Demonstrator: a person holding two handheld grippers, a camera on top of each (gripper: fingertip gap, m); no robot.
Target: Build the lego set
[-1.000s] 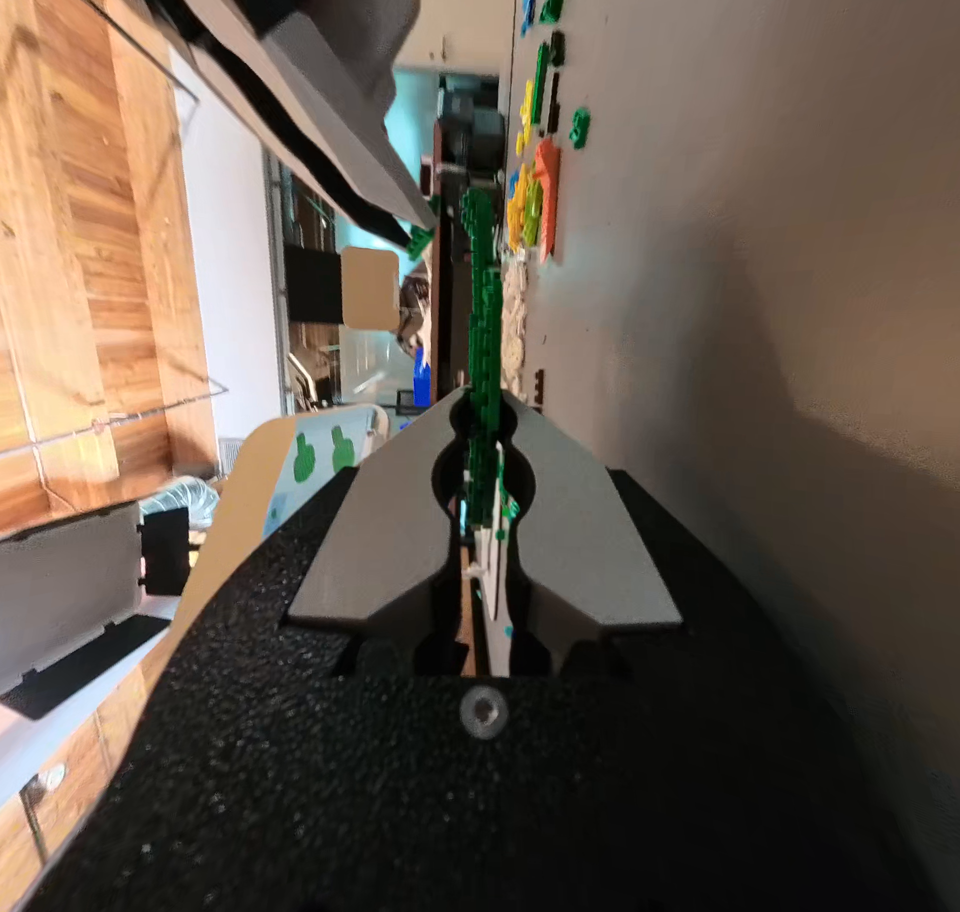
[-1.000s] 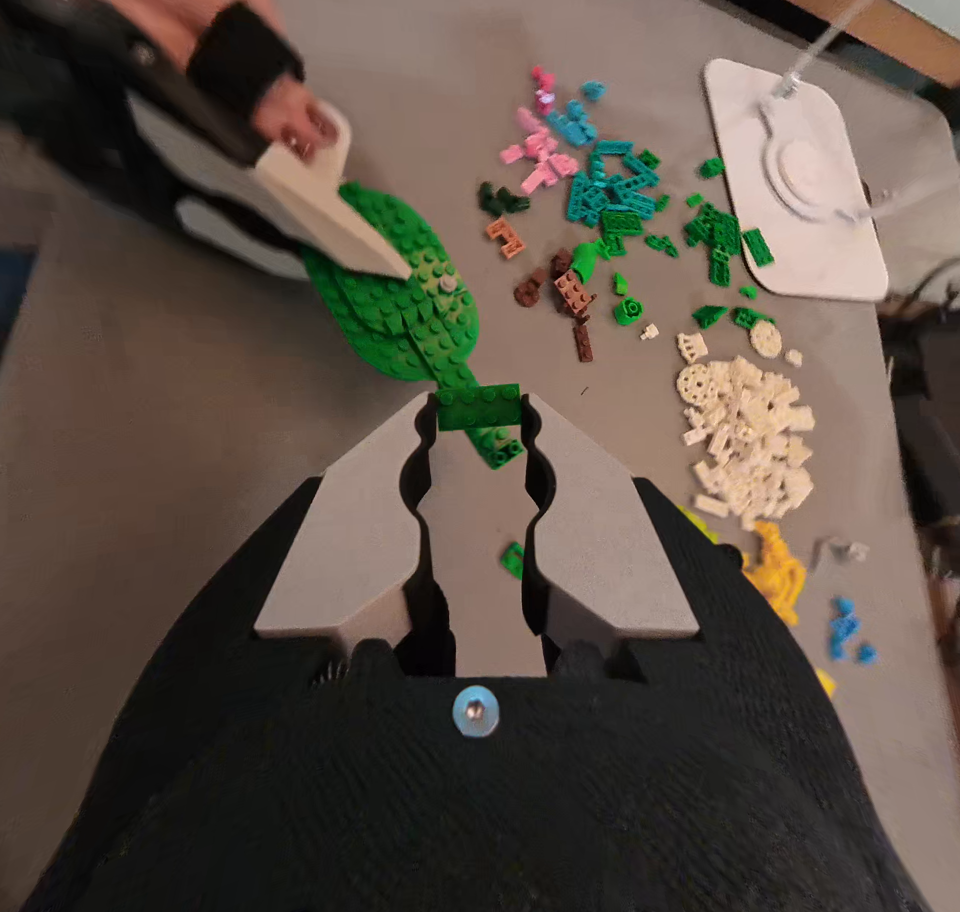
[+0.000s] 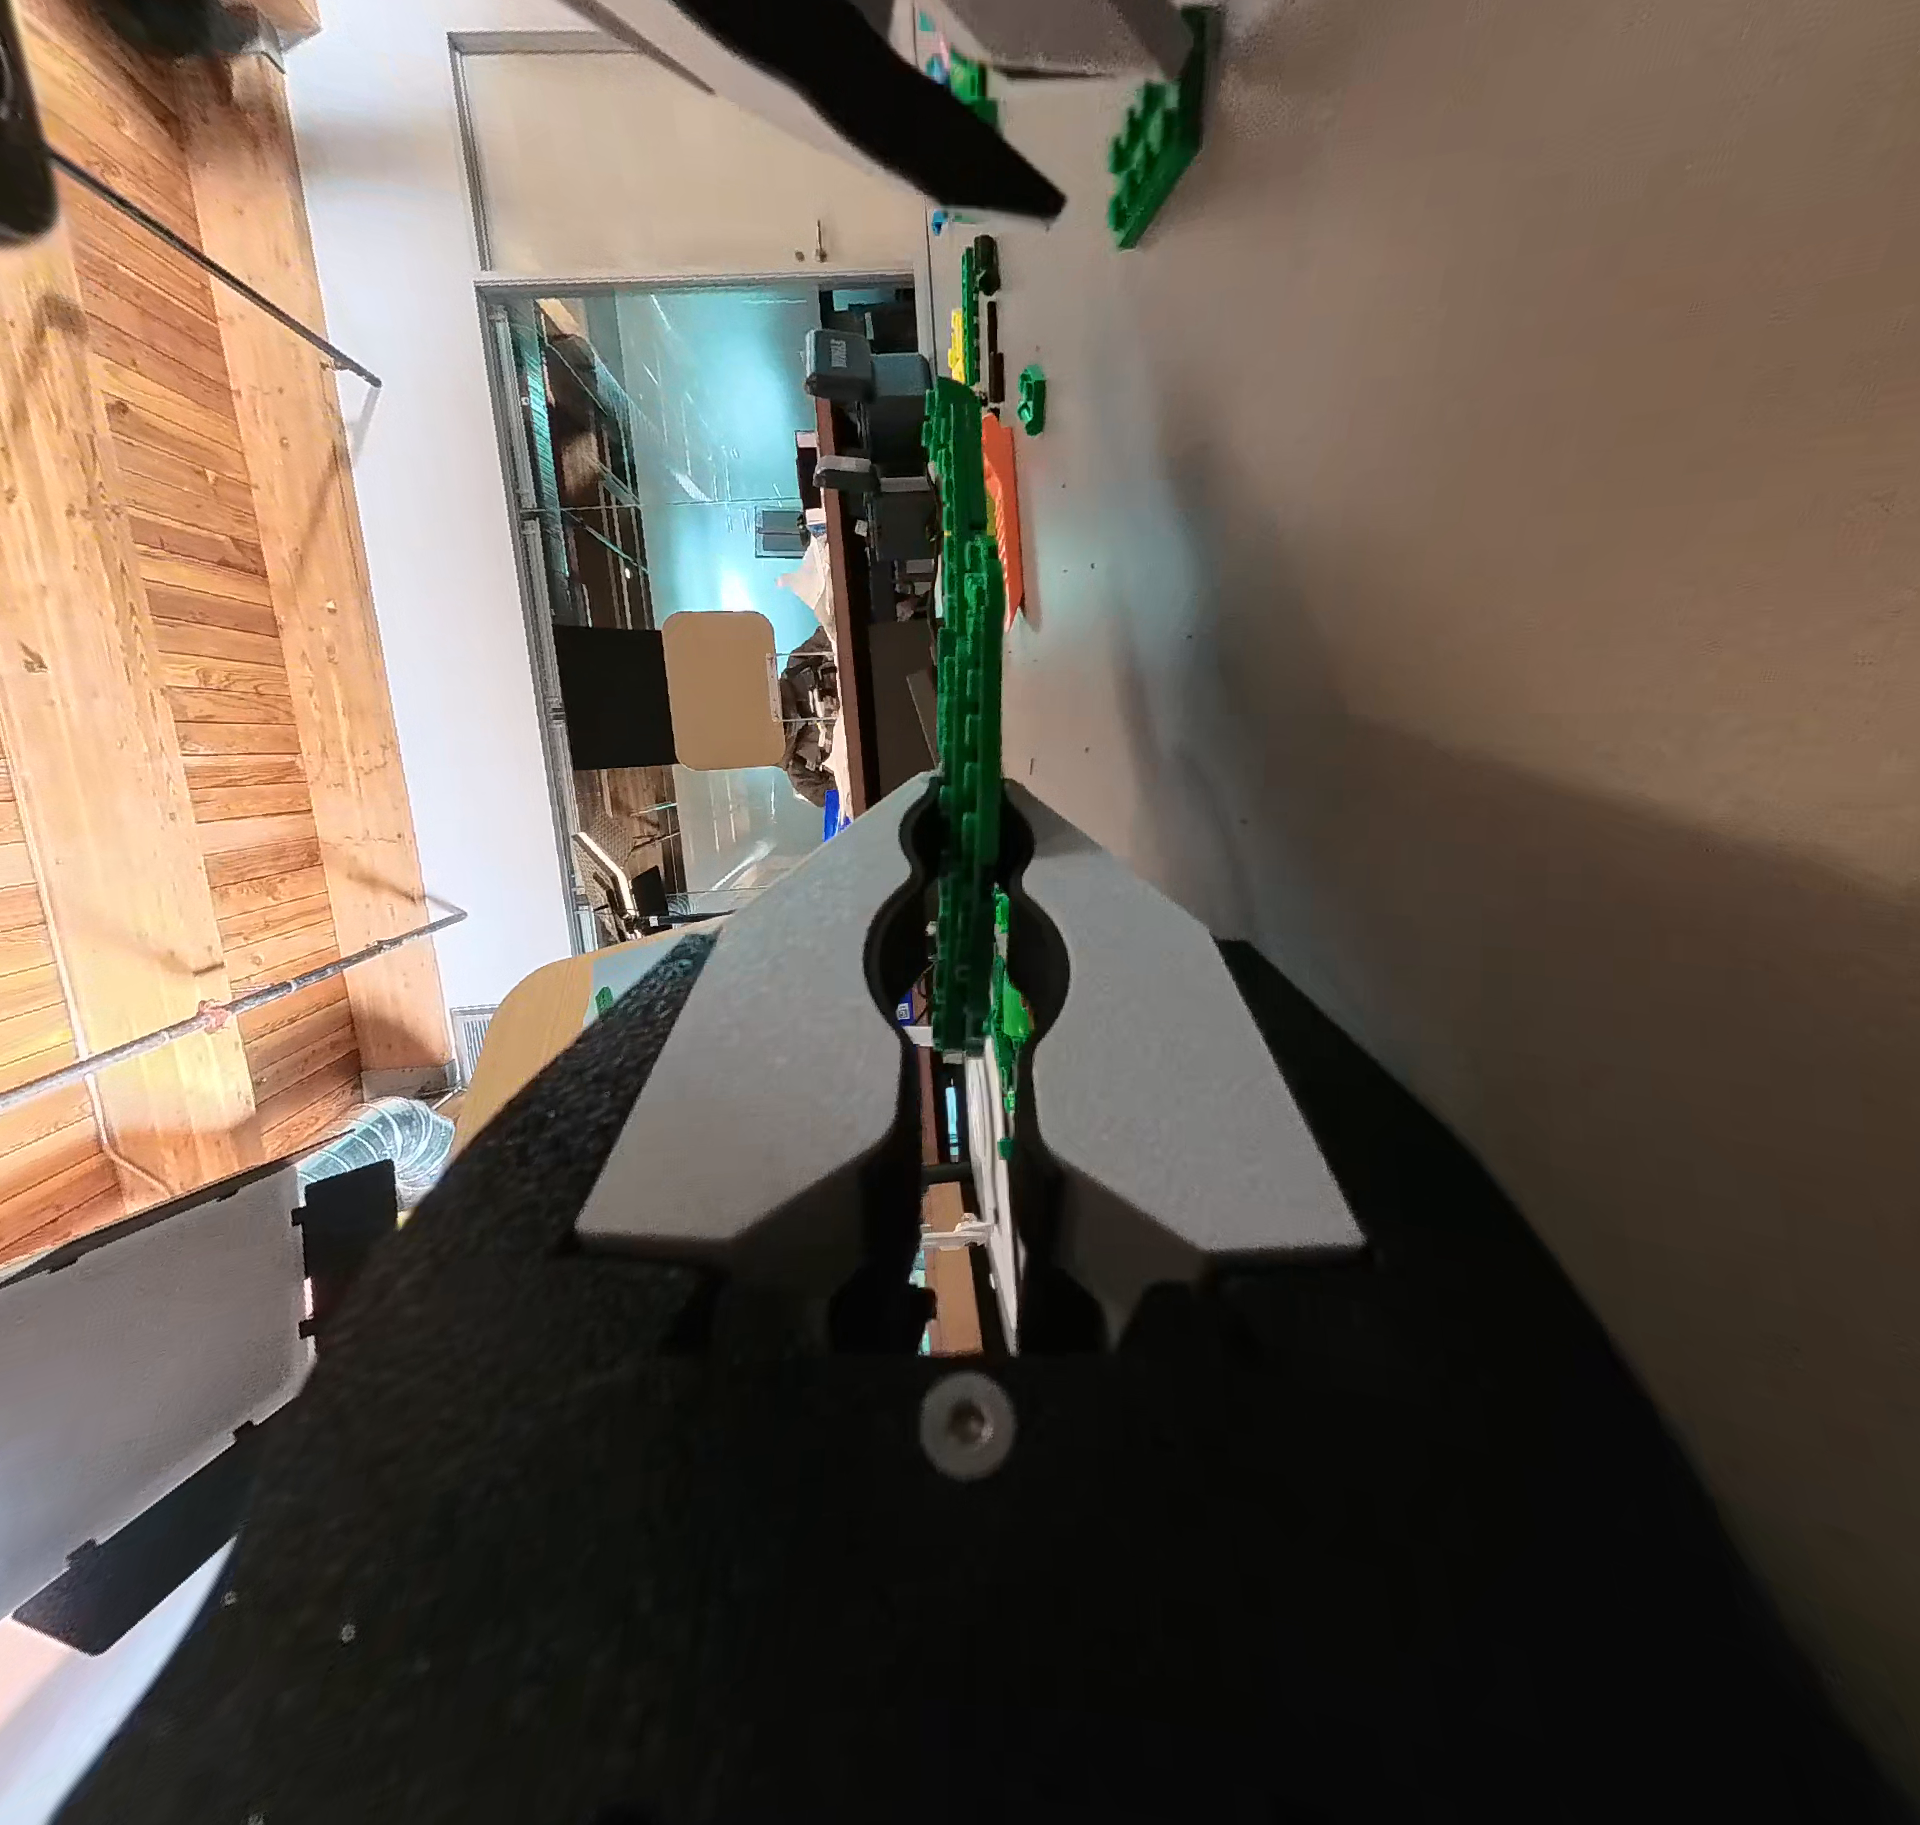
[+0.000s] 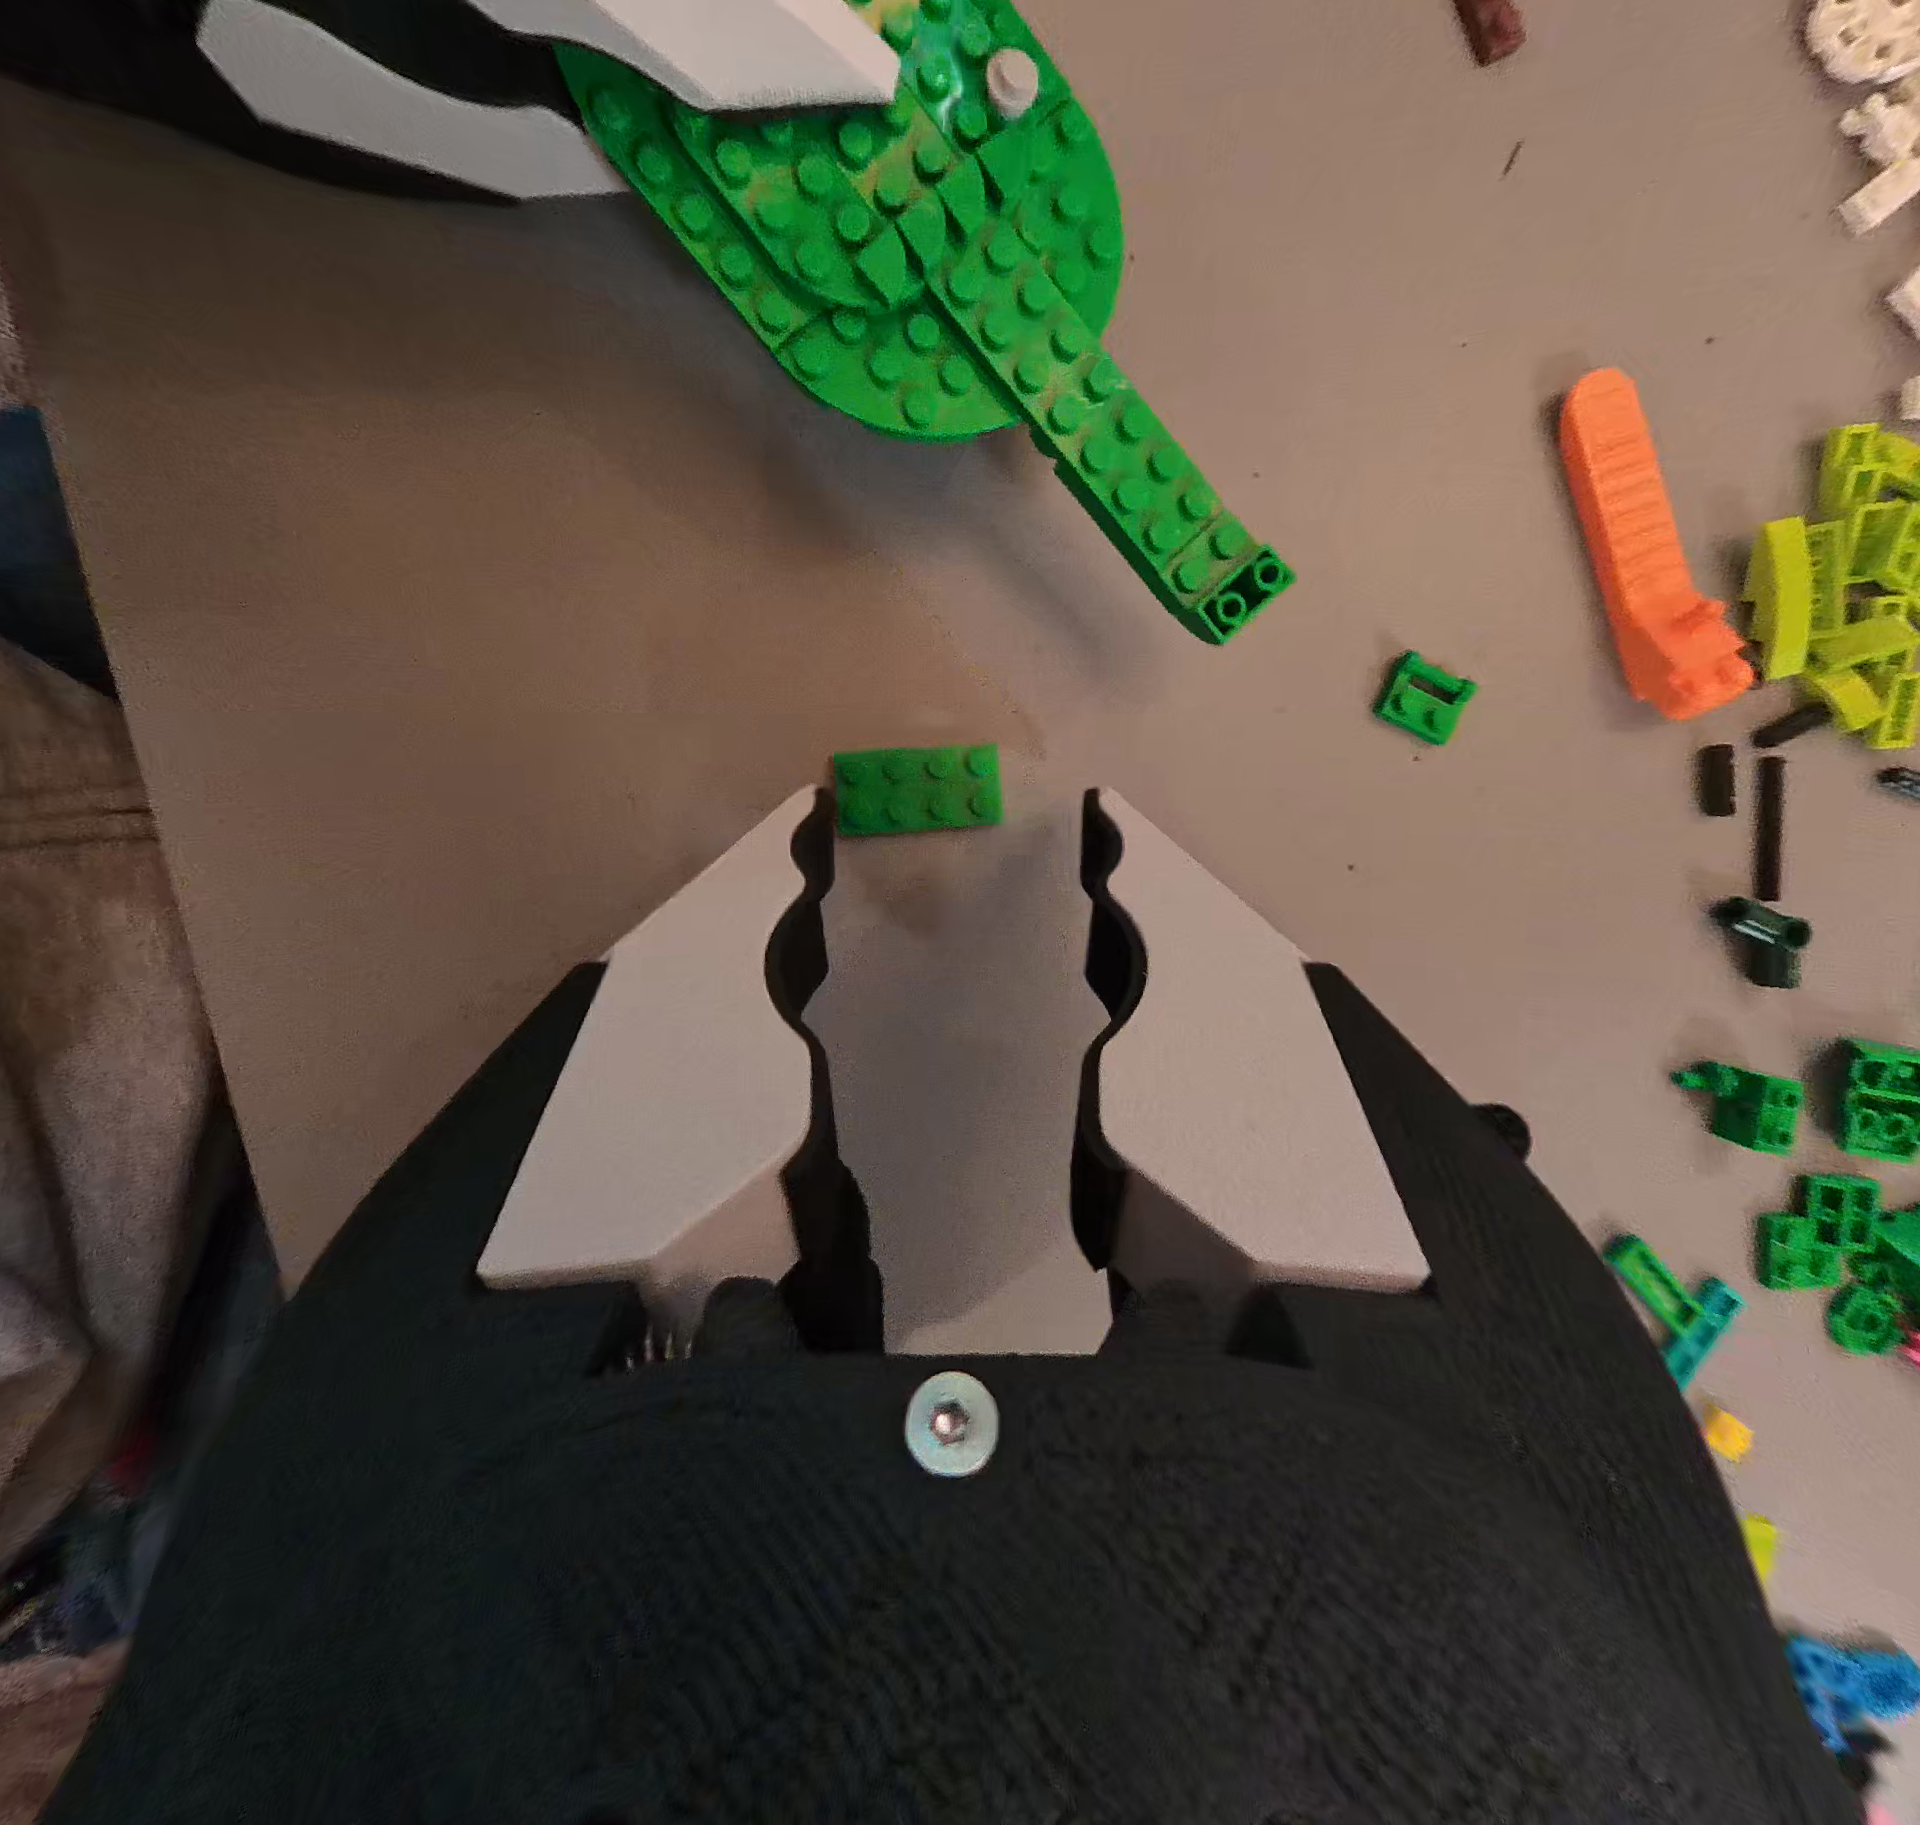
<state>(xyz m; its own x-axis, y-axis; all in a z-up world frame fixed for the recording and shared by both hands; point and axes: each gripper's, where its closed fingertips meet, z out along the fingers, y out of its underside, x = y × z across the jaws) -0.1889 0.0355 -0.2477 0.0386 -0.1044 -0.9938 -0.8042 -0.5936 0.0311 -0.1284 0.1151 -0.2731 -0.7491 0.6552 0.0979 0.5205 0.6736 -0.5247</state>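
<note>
A green leaf-shaped brick build (image 4: 883, 248) is clamped edge-on between the fingers of the left gripper (image 3: 971, 819), both pads pressed on it, its stem end raised above the grey desk (image 4: 520, 549). A small green plate (image 4: 917, 788) lies flat on the desk at the tips of the right gripper (image 4: 948, 809), whose jaws stand wide, gripping nothing. Toward the desk's right edge an orange piece (image 4: 1642, 549) and lime bricks (image 4: 1849, 580) are seen.

Office-like room, wood-panelled wall (image 3: 156, 632), glass partition (image 3: 665, 528), cluttered desks (image 3: 862, 528), grey table (image 4: 520, 528)
</note>
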